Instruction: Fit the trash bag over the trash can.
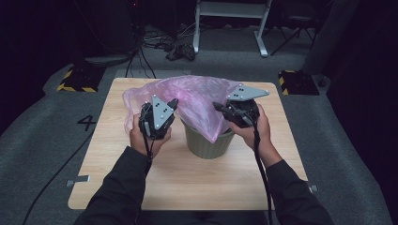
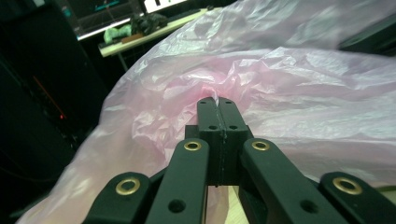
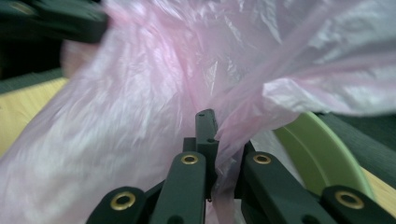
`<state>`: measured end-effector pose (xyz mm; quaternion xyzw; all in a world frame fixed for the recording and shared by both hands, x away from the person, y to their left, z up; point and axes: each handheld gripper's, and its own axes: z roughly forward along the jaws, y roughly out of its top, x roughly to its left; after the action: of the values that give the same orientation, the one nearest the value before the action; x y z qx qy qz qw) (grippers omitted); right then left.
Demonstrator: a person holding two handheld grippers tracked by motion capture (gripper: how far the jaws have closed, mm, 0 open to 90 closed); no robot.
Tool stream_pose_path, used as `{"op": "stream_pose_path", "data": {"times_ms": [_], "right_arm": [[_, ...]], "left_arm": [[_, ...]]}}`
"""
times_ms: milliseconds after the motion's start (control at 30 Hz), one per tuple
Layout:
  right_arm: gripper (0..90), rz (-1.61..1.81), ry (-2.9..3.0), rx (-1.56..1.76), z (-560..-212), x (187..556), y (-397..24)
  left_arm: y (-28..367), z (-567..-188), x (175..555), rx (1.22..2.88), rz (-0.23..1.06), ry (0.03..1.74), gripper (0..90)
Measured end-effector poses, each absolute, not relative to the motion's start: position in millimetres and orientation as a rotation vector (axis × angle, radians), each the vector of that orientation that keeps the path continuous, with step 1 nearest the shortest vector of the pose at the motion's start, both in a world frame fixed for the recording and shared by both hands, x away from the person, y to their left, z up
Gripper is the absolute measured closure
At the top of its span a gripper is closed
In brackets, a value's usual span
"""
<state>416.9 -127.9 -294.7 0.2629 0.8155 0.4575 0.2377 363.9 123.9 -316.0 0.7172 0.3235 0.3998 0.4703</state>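
Pulling the thin pink plastic bag [image 1: 197, 101] over the round green bin [image 1: 208, 142]
Both grippers, left gripper [image 1: 172, 104] and right gripper [image 1: 218, 107], look pinched shut on it; tugging apart may tear it.

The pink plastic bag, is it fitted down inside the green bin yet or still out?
Still mostly out. The pink plastic bag billows above and behind the green bin, draping over its rim, pinched by the left gripper and right gripper.

The pink plastic bag [image 1: 197, 101] is billowed out over the far half of the tabletop [image 1: 187, 187], draped over the green bin [image 1: 206, 143] and covering its mouth, so there's no straight way down into it. The left claw [image 1: 172, 104] and right claw [image 1: 219, 107] flank the bin, each pinching the film. The near edge and both near corners are bare wood, easy to pass through.
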Motion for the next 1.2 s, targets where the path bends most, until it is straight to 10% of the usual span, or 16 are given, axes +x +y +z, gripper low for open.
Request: {"op": "stream_pose_path", "data": {"times_ms": [467,800,1200], "right_arm": [[76.7,0.997,2.357,0.751,-313.4,443.2,-112.5],[35.4,1.071,2.321,0.751,-304.0,428.3,-138.1],[40.5,1.305,2.264,0.718,-286.9,406.5,-196.3]], "left_arm": [[102.5,-317.3,359.9,1.838,0.947,0.649,90.0],[96.5,-325.5,361.3,1.898,0.909,0.647,90.0],[101.7,-328.4,365.2,1.912,0.923,0.692,90.0]]}}
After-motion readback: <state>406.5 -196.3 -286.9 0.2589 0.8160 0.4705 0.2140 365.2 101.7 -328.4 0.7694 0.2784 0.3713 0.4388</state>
